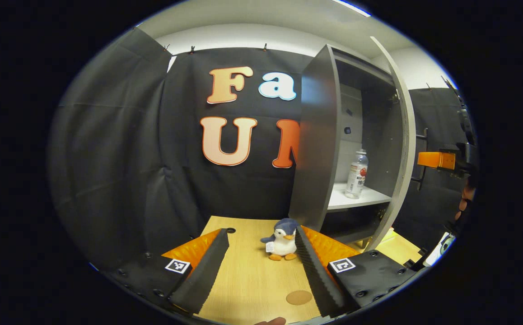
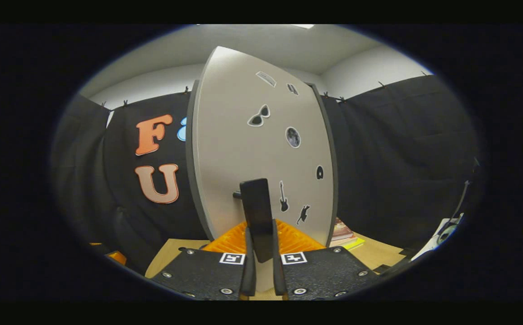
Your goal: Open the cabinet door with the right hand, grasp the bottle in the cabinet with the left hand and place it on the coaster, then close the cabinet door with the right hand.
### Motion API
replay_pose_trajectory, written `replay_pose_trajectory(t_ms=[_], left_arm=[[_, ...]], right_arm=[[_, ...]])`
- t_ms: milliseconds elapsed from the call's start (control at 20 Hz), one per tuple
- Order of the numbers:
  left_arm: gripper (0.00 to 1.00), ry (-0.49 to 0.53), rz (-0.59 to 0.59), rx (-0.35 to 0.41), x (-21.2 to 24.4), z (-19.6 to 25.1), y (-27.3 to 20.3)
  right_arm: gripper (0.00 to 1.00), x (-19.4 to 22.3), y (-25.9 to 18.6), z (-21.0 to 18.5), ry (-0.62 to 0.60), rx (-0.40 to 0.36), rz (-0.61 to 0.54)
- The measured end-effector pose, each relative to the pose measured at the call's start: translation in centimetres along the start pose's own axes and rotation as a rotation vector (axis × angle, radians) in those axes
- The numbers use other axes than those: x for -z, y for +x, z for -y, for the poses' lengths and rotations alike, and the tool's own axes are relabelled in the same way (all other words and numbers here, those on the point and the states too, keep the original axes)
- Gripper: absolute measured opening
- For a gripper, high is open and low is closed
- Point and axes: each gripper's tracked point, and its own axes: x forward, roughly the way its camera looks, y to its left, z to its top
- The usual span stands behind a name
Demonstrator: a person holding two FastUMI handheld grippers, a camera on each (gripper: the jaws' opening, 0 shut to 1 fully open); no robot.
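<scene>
The cabinet stands at two o'clock, its door swung open. The right gripper pinches the door's handle. The left gripper hovers spread wide over the table. The bottle stands upright on the cabinet's shelf; the coaster lies at six o'clock.

The bottle's label is too small to tell, the cabinet door hides part of the other gripper (at the left gripper view's far right edge), and the handle's lower end is hidden between fingers.
</scene>
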Motion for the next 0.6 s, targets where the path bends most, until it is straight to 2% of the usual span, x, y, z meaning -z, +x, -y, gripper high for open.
replay_pose_trajectory(t_ms=[50,100,150,250,400,450,500,600], left_arm=[[0.99,-0.006,-0.009,0.014,0.5,0.7,0.1],[0.94,-0.010,-0.018,0.027,0.8,1.3,0.2],[0.96,-0.012,-0.028,0.035,1.1,1.8,0.2],[0.96,-0.011,-0.031,0.048,1.1,2.7,0.2],[0.96,0.011,-0.016,0.051,0.6,4.1,0.5],[0.99,0.017,-0.012,0.051,0.3,4.7,0.7],[0.96,0.017,-0.005,0.051,0.1,5.5,0.7],[0.99,0.012,0.004,0.054,0.0,7.7,1.0]], right_arm=[[0.15,-0.1,-0.1,0.4,-0.008,0.010,0.001],[0.15,-0.2,-0.5,1.0,-0.012,0.016,-0.001],[0.11,-0.2,-0.9,1.4,-0.010,0.020,-0.003],[0.12,-0.3,-1.8,2.6,-0.001,0.023,-0.009],[0.10,-0.5,-3.0,4.6,-0.013,0.032,-0.001],[0.09,-0.4,-3.5,5.4,-0.012,0.033,-0.010],[0.11,-0.5,-4.0,6.3,-0.001,0.031,-0.013],[0.08,-0.7,-4.9,8.4,0.014,0.022,-0.010]])
